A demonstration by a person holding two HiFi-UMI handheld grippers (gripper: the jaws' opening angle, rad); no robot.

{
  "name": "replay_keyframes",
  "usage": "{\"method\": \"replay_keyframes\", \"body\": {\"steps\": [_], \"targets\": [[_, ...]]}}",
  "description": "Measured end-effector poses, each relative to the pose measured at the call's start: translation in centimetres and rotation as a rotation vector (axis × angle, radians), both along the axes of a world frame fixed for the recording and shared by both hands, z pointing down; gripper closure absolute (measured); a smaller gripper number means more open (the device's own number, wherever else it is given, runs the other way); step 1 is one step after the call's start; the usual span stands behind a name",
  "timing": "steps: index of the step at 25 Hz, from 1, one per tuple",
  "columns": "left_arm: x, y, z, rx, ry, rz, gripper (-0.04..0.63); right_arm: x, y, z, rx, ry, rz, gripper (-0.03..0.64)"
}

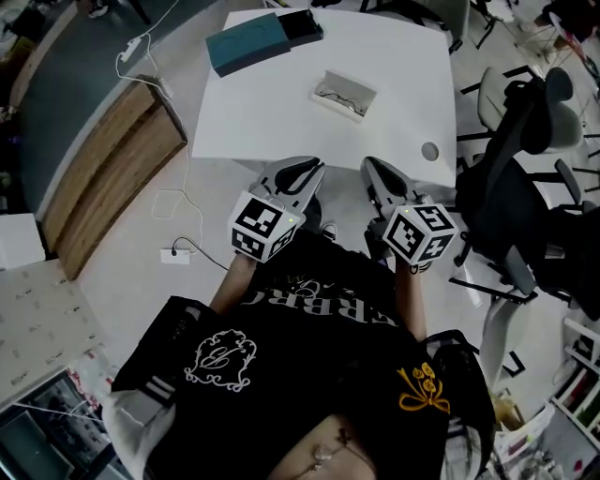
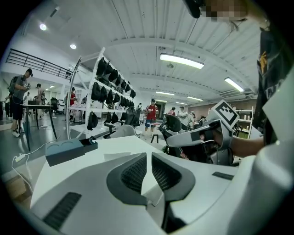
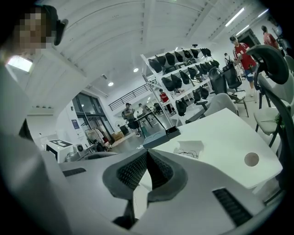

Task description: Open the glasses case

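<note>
Grippers empty at near edge of table [image 1: 281, 117], case well apart.
Left gripper [image 1: 309, 171] jaws a thin slit apart; right gripper [image 1: 379, 172] jaws pressed together. Teal glasses case [image 1: 248, 42] lies at the far left corner, its dark end [image 1: 302, 26] too small to read as open or closed. Hands hidden behind the marker cubes.

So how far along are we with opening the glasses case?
Nothing looks done yet: the teal glasses case lies at the far edge of the table, and I can't tell whether its dark end is slid out. In hand: nothing. The left gripper and right gripper hover empty at the near edge. Left: reach, grip, open.
</note>
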State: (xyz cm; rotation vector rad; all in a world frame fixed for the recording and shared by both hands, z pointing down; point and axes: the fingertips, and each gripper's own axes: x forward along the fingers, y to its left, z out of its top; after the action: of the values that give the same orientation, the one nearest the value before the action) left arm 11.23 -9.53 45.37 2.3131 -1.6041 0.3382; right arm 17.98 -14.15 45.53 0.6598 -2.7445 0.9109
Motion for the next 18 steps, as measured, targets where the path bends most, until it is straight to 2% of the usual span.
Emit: {"method": "replay_keyframes", "body": {"steps": [13,18], "targets": [[2.7,2.3,-0.7,0.03,0.0,0.045,0.549,0.1,3.3,-0.2,0.075,0.058,-0.053,0.604],[2.7,3.3,-0.9,0.04,-0.001,0.045,0.549,-0.4,4.2,-0.2,0.093,0.074,-0.062,0.604]]}}
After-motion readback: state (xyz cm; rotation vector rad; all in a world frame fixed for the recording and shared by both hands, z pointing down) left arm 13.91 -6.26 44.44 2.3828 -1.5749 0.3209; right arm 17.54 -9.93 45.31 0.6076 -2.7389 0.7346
